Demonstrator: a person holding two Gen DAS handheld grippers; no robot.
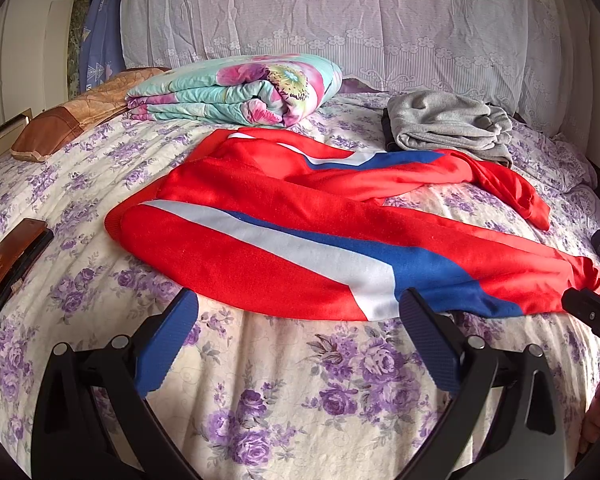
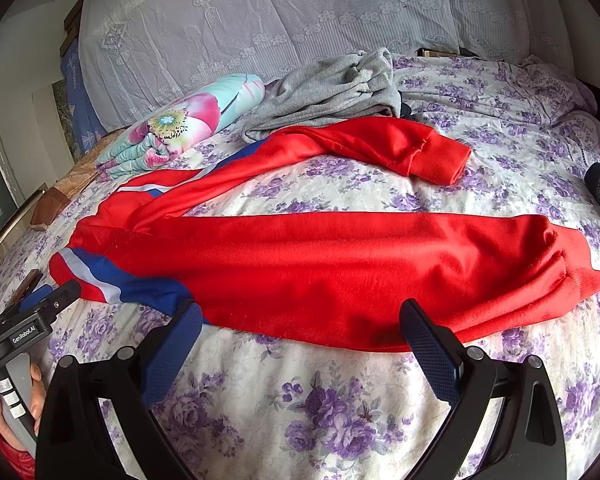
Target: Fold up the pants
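Observation:
Red pants (image 1: 260, 248) with white and blue side stripes lie spread on the flowered bed, waist to the left, the two legs splayed apart to the right. In the right wrist view the near leg (image 2: 360, 268) lies straight across and the far leg (image 2: 380, 140) bends away. My left gripper (image 1: 300, 308) is open and empty, just short of the near edge of the pants by the stripe. My right gripper (image 2: 300, 316) is open and empty, just short of the near leg's edge. The left gripper's body (image 2: 32, 320) shows at the left of the right wrist view.
A folded floral quilt (image 1: 240, 88) and a grey garment (image 1: 448, 124) lie at the back of the bed. A brown pillow (image 1: 68, 120) and a brown flat object (image 1: 8, 264) sit at the left. A lace-covered headboard (image 1: 340, 12) stands behind.

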